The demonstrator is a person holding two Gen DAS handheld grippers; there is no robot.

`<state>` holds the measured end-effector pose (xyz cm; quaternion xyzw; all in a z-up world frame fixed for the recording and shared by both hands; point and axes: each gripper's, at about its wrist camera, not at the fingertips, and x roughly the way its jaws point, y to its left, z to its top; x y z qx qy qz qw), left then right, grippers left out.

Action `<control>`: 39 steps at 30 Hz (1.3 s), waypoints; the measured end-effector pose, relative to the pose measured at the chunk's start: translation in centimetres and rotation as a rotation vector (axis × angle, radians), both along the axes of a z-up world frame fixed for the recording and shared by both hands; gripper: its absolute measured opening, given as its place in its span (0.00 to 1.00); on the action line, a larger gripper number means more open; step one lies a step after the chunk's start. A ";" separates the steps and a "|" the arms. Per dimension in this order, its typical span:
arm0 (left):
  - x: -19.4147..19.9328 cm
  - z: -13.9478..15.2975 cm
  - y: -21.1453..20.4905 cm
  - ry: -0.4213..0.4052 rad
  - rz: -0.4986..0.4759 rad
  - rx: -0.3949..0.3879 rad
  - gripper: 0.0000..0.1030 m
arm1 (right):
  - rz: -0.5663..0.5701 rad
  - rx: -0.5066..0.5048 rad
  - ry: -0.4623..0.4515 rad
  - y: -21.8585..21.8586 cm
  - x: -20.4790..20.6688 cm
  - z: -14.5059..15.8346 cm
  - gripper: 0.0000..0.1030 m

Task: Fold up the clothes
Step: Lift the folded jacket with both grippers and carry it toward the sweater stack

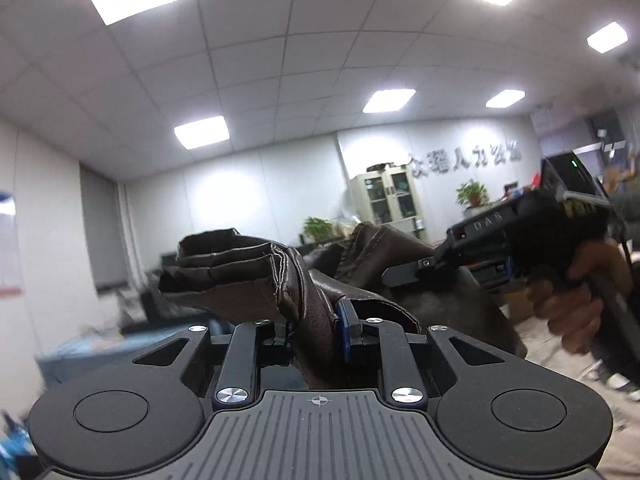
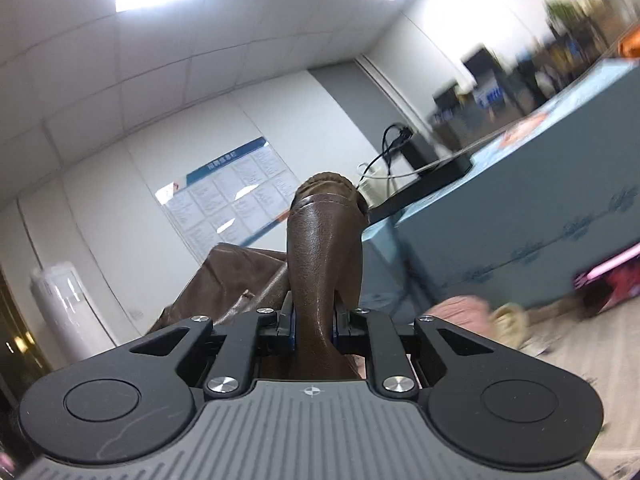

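Note:
A dark brown leather garment [image 1: 288,280] is lifted in the air between both grippers. My left gripper [image 1: 316,330] is shut on a bunched part of it, and a stitched edge sticks up past the fingers. My right gripper [image 2: 314,320] is shut on another part of the garment [image 2: 324,240], a cuffed end that rises straight ahead. In the left wrist view the right gripper [image 1: 404,274] is held by a hand at the right, its fingers against the leather. Both cameras tilt upward toward the ceiling.
A table with a light blue cloth [image 2: 520,208] stands to the right, with a black box and cables [image 2: 424,168] on it. A pink cloth [image 2: 460,312] lies on the floor below. A cabinet [image 1: 392,200] and plants [image 1: 472,194] stand at the far wall.

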<state>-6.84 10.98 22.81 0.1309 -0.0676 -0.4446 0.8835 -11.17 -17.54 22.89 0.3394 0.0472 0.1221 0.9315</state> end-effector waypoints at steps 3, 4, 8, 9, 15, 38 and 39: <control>0.1 2.8 1.1 -0.016 0.038 -0.018 0.19 | 0.019 0.018 -0.003 0.9 1.6 3.0 0.13; 0.2 3.5 1.5 -0.017 0.051 -0.024 0.19 | 0.023 0.009 -0.011 1.2 2.0 3.7 0.13; 2.0 3.4 2.0 0.025 0.091 -0.056 0.19 | 0.034 -0.038 -0.019 2.6 4.6 5.6 0.13; 2.6 2.8 2.0 0.041 0.098 -0.066 0.19 | 0.036 -0.047 -0.009 2.8 5.6 5.6 0.13; 8.2 -2.2 1.4 0.186 0.113 -0.104 0.19 | 0.051 -0.035 0.077 2.2 11.2 1.3 0.13; 24.6 -18.8 -0.2 0.653 0.351 -0.316 0.22 | -0.015 -0.228 0.354 -4.0 27.8 -15.7 0.20; 24.9 -19.2 -0.1 0.670 0.365 -0.316 0.25 | -0.022 -0.231 0.368 -4.2 28.2 -16.2 0.22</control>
